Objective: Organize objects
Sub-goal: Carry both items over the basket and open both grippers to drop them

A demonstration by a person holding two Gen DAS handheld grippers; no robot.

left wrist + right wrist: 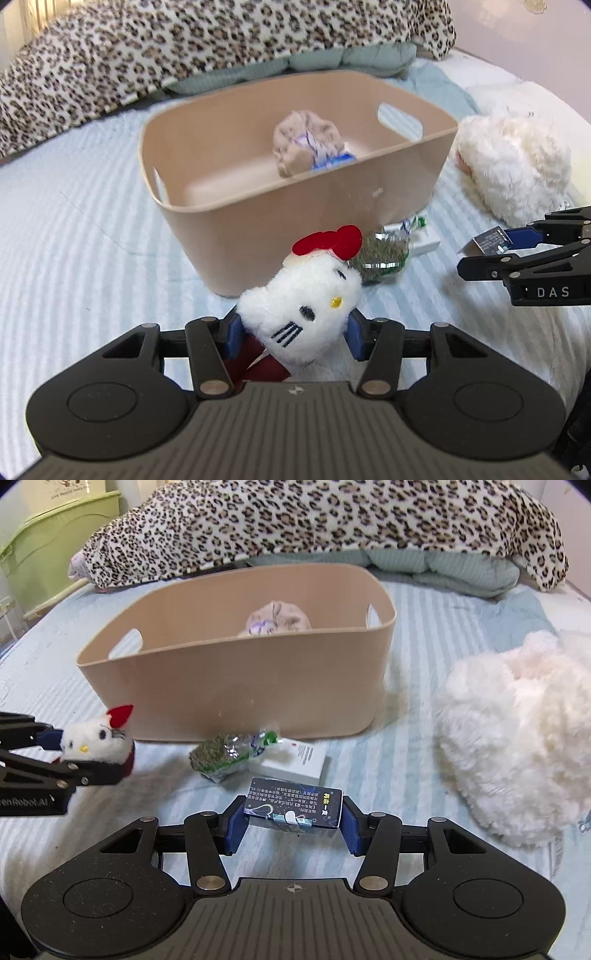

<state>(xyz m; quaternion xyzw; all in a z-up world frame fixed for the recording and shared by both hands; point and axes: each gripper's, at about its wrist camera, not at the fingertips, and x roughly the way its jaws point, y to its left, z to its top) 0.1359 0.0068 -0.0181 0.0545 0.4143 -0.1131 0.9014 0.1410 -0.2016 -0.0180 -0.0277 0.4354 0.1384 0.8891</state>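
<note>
My left gripper (pixel 293 338) is shut on a white cat plush with a red bow (pixel 303 310), held above the bed in front of the tan basket (pixel 295 218). The plush also shows at the left of the right wrist view (pixel 96 742). My right gripper (pixel 293 821) is shut on a small dark printed box (pixel 293 806), held low over the bed; the box shows in the left wrist view (pixel 493 240). The basket (pixel 236 686) holds a beige bundle (pixel 277 622).
A green foil packet (pixel 229 755) and a white box (pixel 295 762) lie on the striped bed sheet in front of the basket. A fluffy white plush (pixel 517 731) lies at the right. A leopard-print blanket (pixel 314 520) lies behind the basket. A green cabinet (pixel 48 546) stands at the far left.
</note>
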